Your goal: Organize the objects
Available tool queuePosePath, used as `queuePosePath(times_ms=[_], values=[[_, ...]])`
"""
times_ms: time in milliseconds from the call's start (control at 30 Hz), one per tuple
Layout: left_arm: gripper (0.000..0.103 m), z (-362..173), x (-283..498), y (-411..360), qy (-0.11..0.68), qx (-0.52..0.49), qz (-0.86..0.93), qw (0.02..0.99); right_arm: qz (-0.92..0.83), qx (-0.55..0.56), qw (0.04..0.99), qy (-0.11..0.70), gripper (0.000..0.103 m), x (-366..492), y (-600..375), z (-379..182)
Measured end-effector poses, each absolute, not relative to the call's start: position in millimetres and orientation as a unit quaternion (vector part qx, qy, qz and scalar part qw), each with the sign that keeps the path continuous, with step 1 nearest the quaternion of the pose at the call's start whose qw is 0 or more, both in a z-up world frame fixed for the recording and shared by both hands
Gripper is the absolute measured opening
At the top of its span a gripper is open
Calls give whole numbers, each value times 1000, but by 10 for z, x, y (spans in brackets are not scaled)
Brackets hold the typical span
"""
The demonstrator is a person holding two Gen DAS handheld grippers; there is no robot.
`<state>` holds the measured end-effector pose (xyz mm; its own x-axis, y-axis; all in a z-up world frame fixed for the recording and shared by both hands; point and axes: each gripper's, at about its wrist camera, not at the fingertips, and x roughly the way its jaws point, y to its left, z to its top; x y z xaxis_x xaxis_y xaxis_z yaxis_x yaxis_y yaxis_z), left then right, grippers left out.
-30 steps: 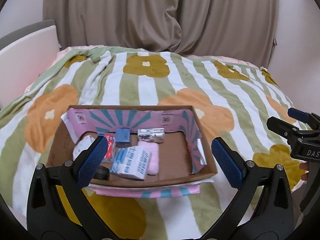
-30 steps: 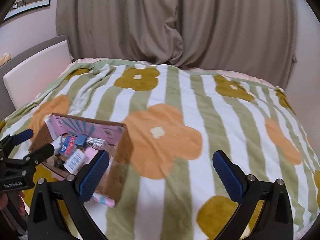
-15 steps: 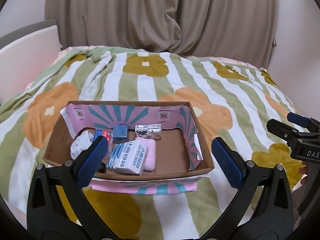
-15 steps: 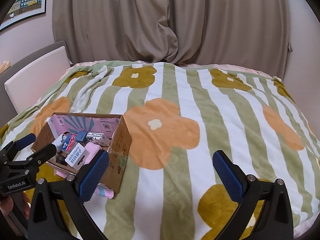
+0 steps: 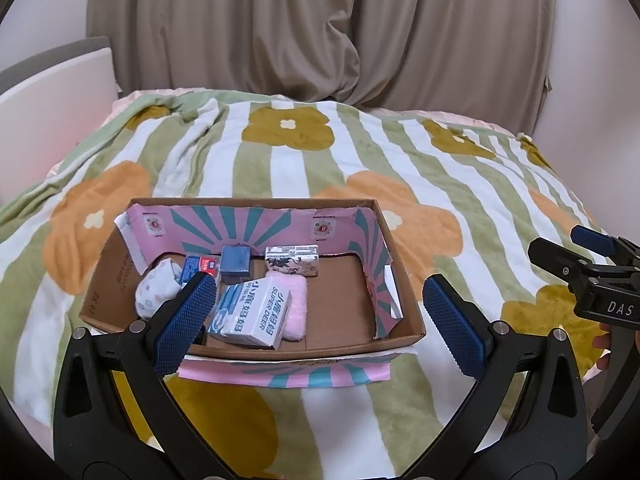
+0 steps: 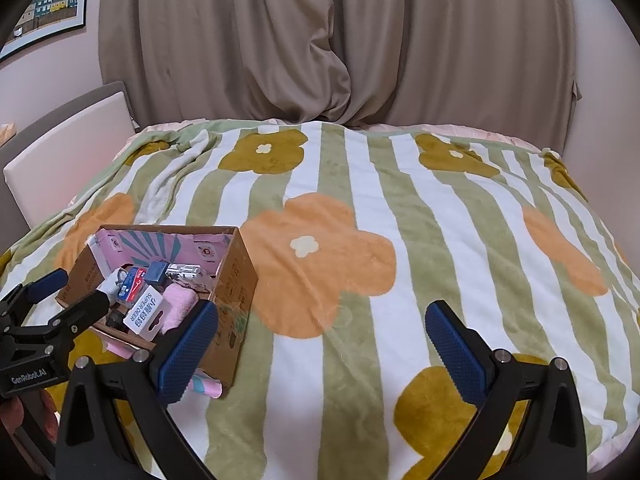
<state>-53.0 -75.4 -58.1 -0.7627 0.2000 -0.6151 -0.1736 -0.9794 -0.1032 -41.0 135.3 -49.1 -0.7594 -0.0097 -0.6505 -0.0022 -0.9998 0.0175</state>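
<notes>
A bed (image 6: 360, 184) under a flowered blanket carried a cardboard box (image 5: 400, 280) near its front left. Inside lay a white carton (image 5: 256, 312), a pink cloth (image 5: 294, 308), a patterned pack (image 5: 292, 258) and a blue box (image 5: 236, 258). Both the left hand-held gripper (image 5: 316, 320) and right hand-held gripper (image 6: 320, 344) hung spread apart, empty. Judging by this, sorting looked nearly done; any next reach would need a target.

In front of me the bed (image 6: 400, 280) wears a green-and-white striped blanket (image 5: 304, 160) with orange and mustard flowers; on it, toward my left, sits an open cardboard box (image 5: 404, 280), nothing else.
</notes>
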Motion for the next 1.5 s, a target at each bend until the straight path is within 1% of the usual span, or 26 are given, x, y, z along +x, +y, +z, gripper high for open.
queuePosePath(times_ms=[733, 1233, 1333, 1500], values=[[103, -575, -501, -768, -11, -328, 940, 95, -938, 346, 6, -1, 103, -404, 1274, -495], [103, -468, -447, -849, -21, -317, 944, 87, -939, 345, 7, 1, 103, -399, 1242, -461], [103, -432, -422, -876, -26, -310, 948, 72, -939, 343, 9, -1, 103, -405, 1221, -446], [103, -419, -386, -875, -12, -299, 953, 54, -939, 343, 9, -2, 103, -400, 1201, -432]])
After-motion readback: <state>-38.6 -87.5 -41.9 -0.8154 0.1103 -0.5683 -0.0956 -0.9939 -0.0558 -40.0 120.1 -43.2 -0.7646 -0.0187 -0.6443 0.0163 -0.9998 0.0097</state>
